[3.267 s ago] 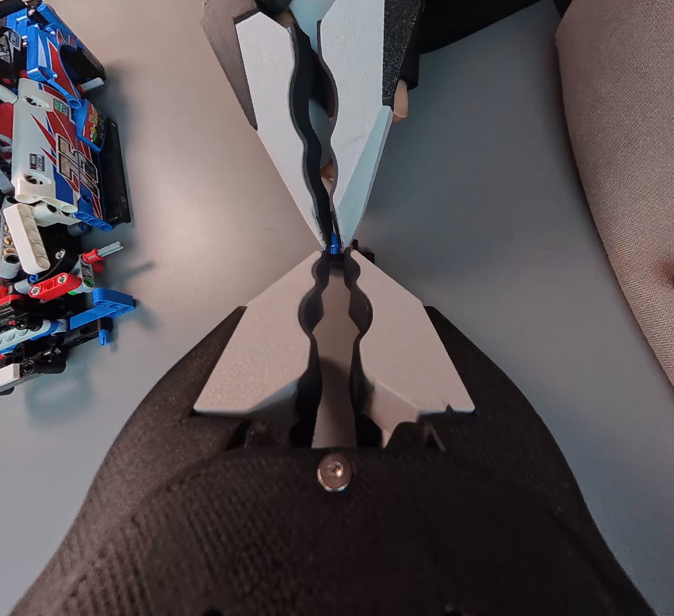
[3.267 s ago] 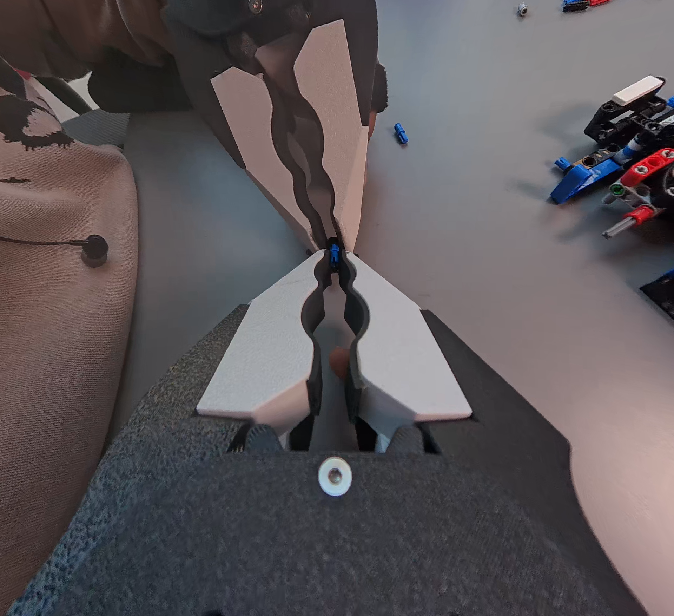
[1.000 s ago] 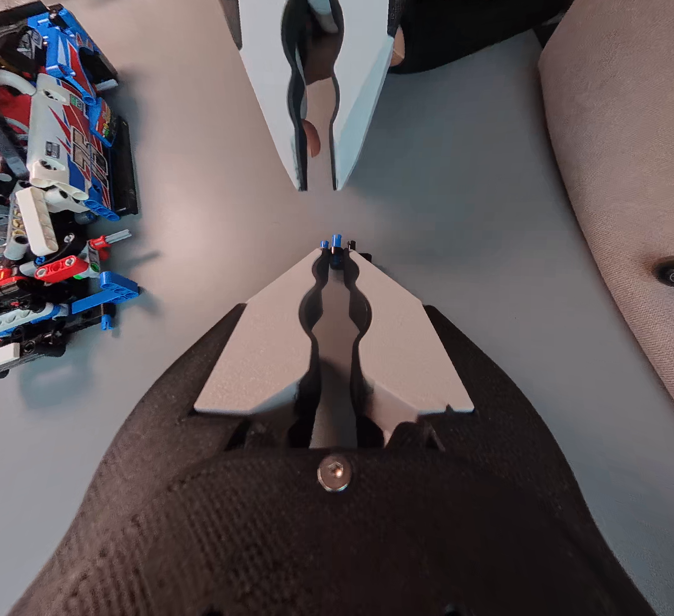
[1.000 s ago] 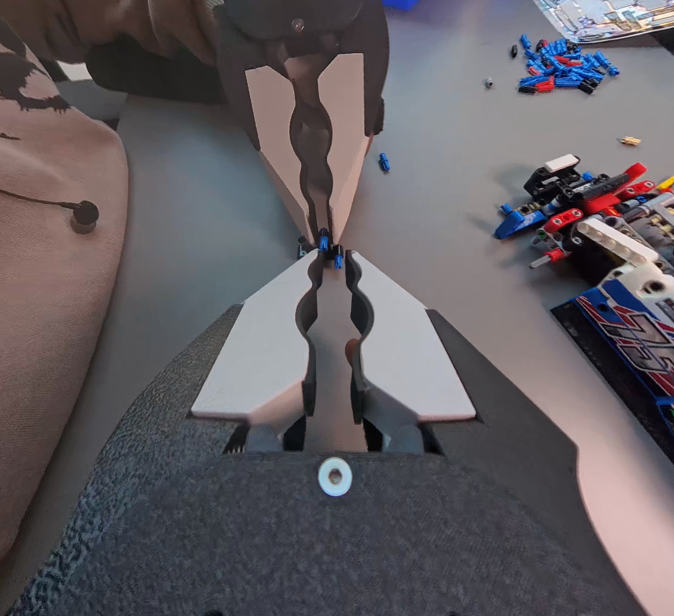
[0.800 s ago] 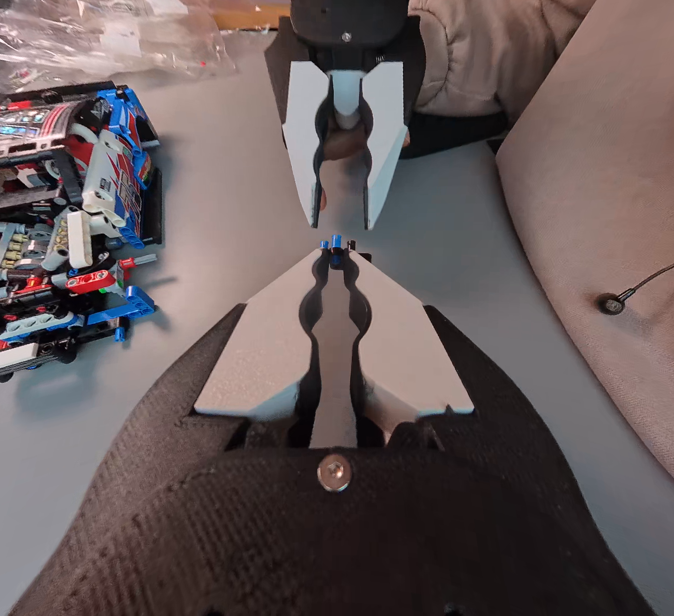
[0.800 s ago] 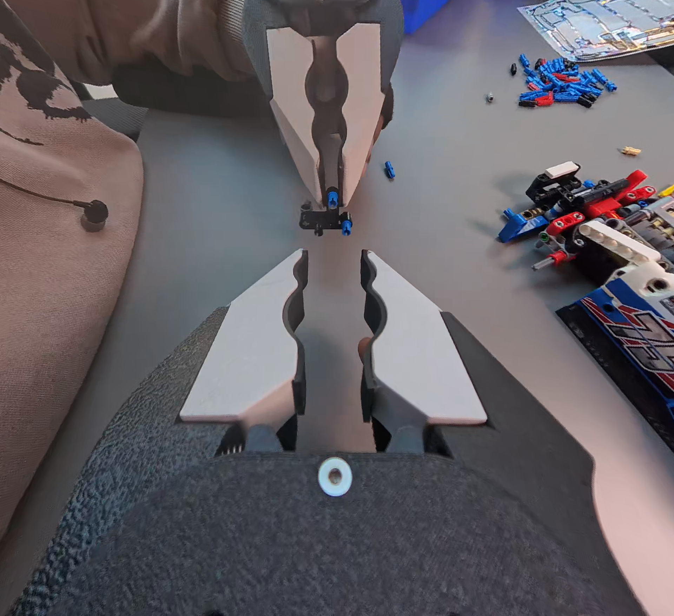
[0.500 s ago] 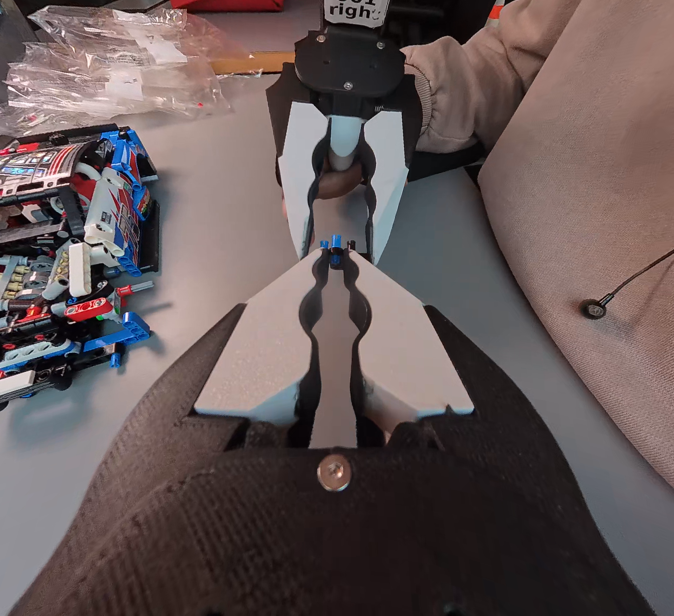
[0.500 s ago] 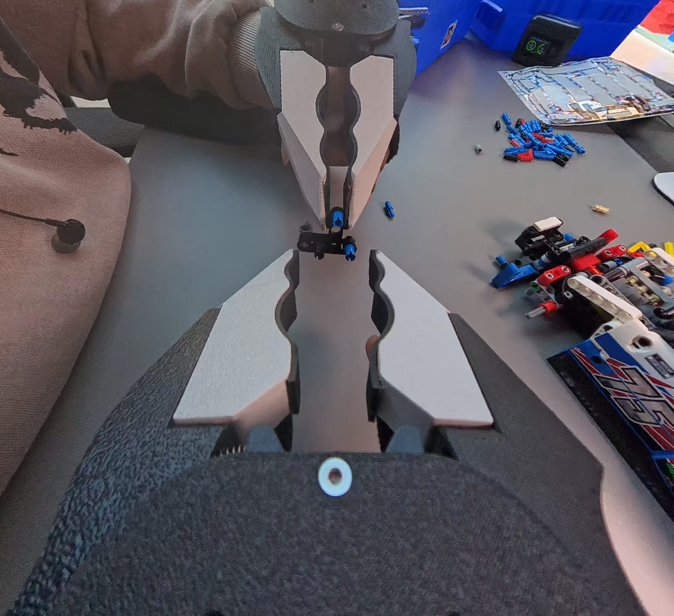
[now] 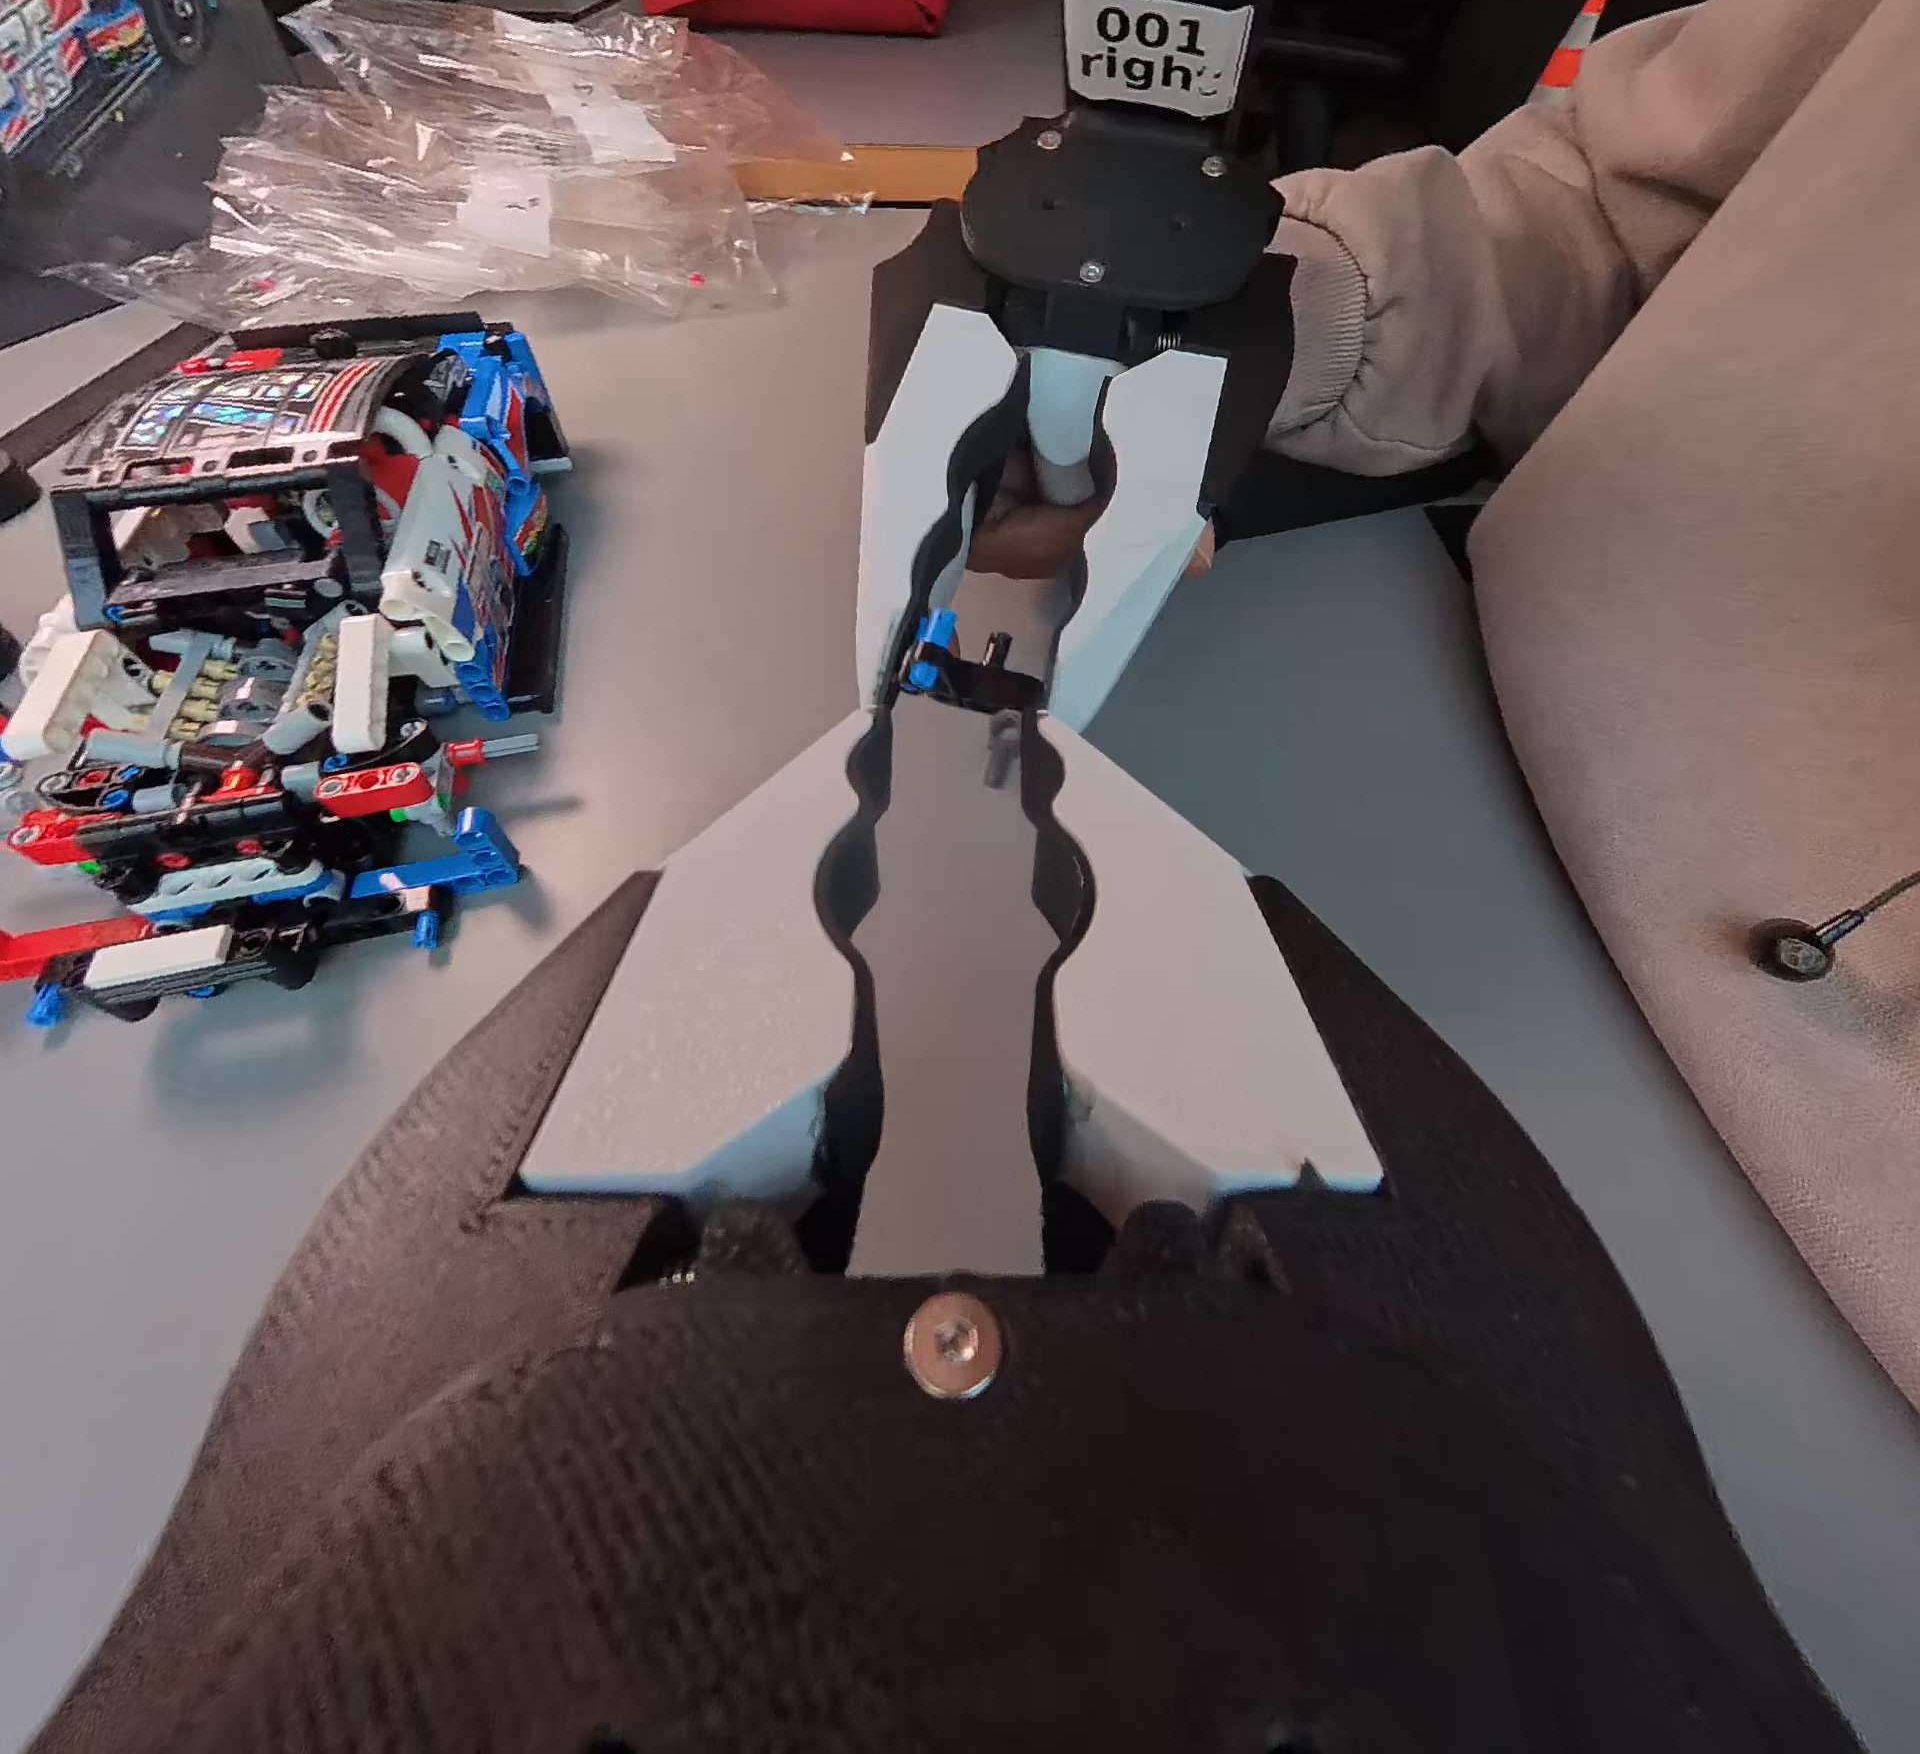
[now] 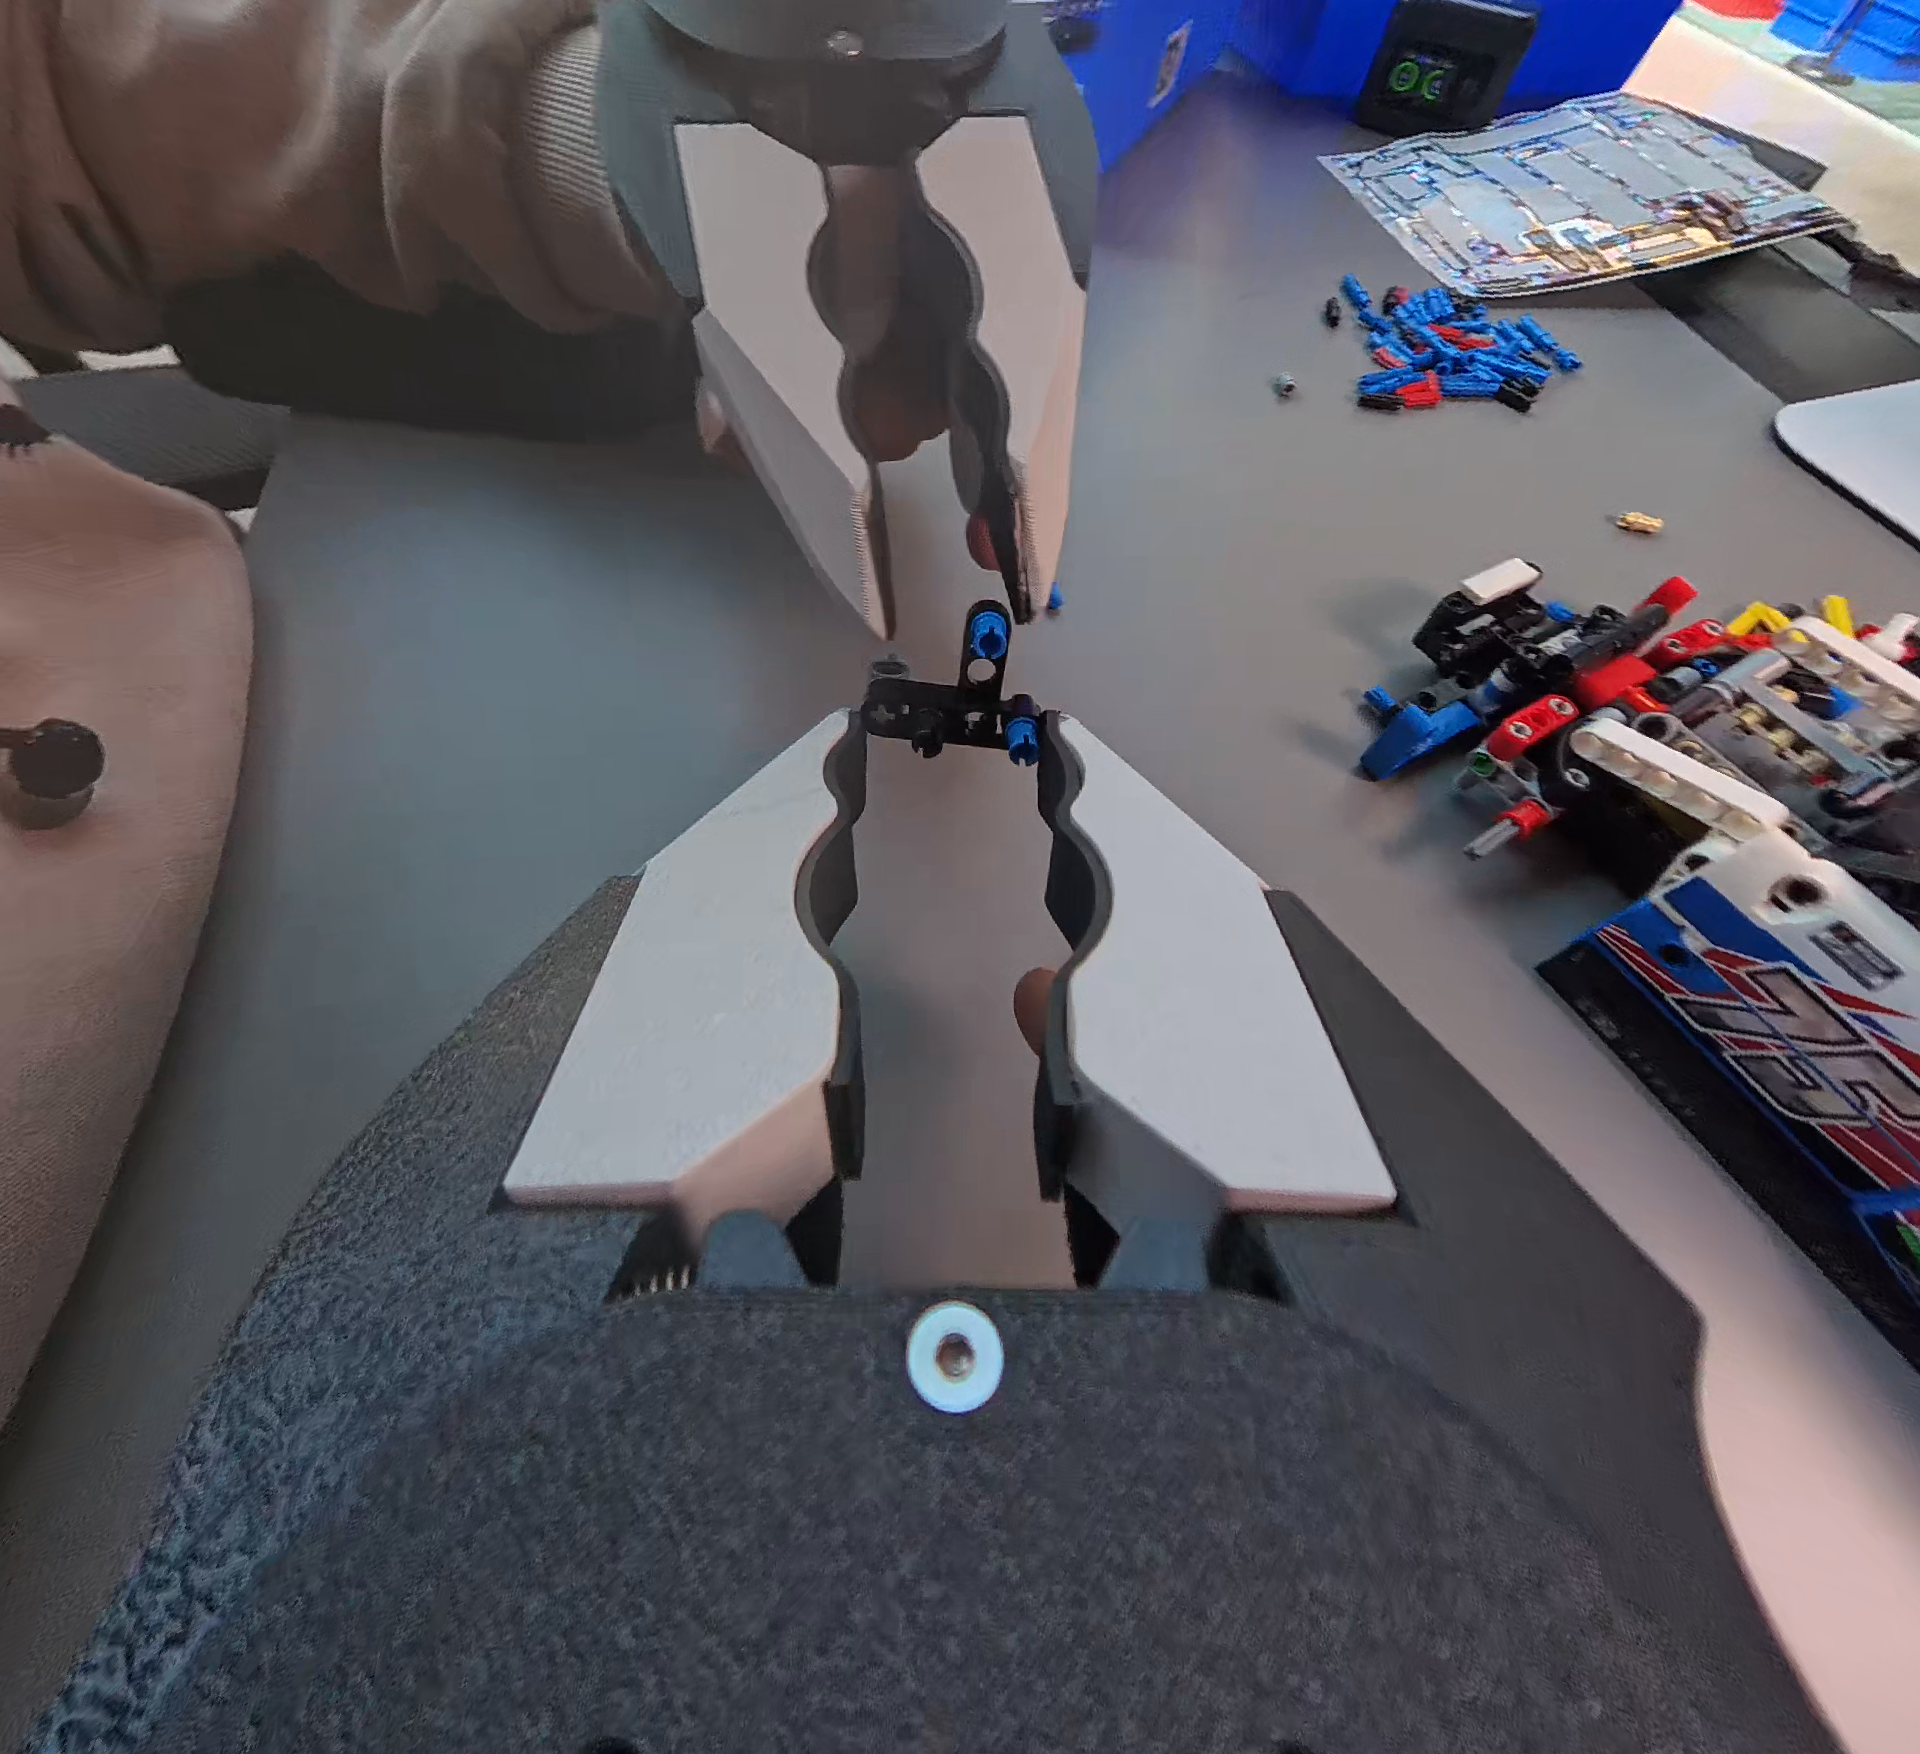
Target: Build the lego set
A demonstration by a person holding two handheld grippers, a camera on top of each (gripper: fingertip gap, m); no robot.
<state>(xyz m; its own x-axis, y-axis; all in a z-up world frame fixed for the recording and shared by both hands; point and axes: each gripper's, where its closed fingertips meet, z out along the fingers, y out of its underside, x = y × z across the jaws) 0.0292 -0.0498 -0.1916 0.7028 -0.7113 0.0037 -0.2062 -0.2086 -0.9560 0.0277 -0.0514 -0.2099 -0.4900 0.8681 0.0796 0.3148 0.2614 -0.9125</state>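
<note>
At mid-frame above the bench [image 10: 520, 665], the right gripper [image 10: 951, 728] clamps the small black-and-blue lego sub-assembly [image 10: 951, 702] while the left gripper [image 10: 951, 624], jaws apart, should back off squarely without knocking its upright blue pin.

The table [image 10: 1195, 457] is a smooth, matt grey surface with a soft sheen. The right gripper [image 10: 951, 728] has matt pale fingers [image 10: 707, 977] with a fine grain, lined in black, set in a rough, ribbed black plastic body with a bright metal screw [image 10: 954, 1358]. The small black piece [image 10: 940, 717] and the half-built car [image 9: 281, 582] are hard glossy plastic. The bags [image 9: 478, 177] are clear, crinkled, shiny film. The sleeve [image 9: 1455, 302] is soft beige cloth. The sheet [image 10: 1579, 198] looks like glossy paper.
</note>
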